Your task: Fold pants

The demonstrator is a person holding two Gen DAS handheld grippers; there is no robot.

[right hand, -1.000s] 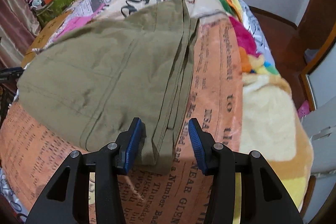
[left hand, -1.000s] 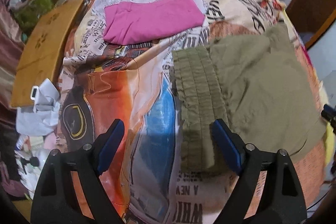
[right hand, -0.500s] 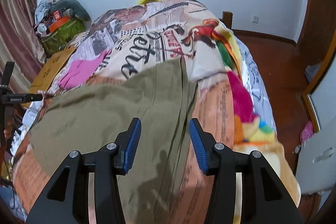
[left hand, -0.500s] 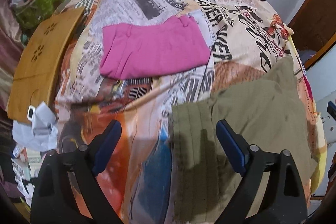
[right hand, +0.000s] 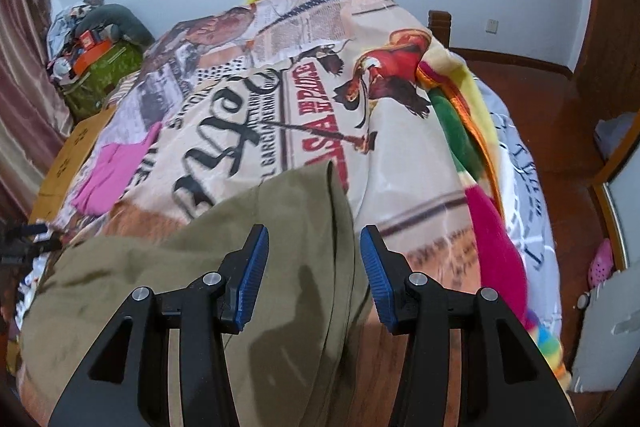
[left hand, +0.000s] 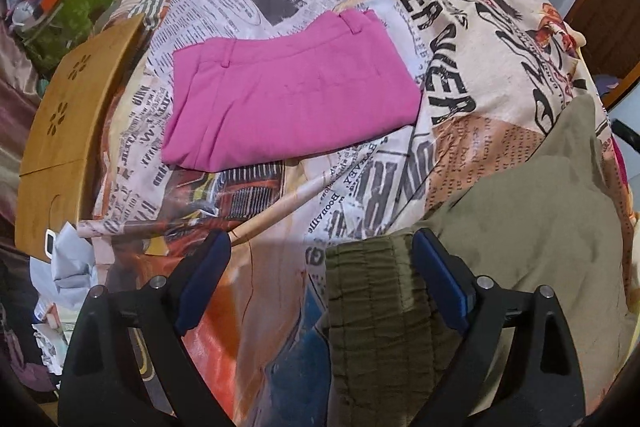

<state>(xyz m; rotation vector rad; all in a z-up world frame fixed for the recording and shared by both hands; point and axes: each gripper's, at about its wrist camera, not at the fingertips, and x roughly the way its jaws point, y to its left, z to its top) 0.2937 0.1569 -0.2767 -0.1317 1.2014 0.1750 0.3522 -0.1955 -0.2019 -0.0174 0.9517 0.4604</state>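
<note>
Beside the pink pants (left hand: 288, 95): olive pants (left hand: 540, 227) on the bed (left hand: 460, 39), released.
My left claw (left hand: 320, 263) has widened off the waistband; my right claw (right hand: 314, 267) hovers half-apart, empty. This fold looks done.

Two pairs of pants on the bedspread before me

The folded pants (left hand: 288, 95) lie beyond my left gripper (left hand: 320, 279); the spread pants (right hand: 192, 279) lie to their right, waistband (left hand: 376, 307) between my left fingers, a board (left hand: 68, 147) off left

bed (left hand: 472, 39): newsprint cover | on it: olive pants (left hand: 540, 219), pink pants (left hand: 292, 99)
</note>
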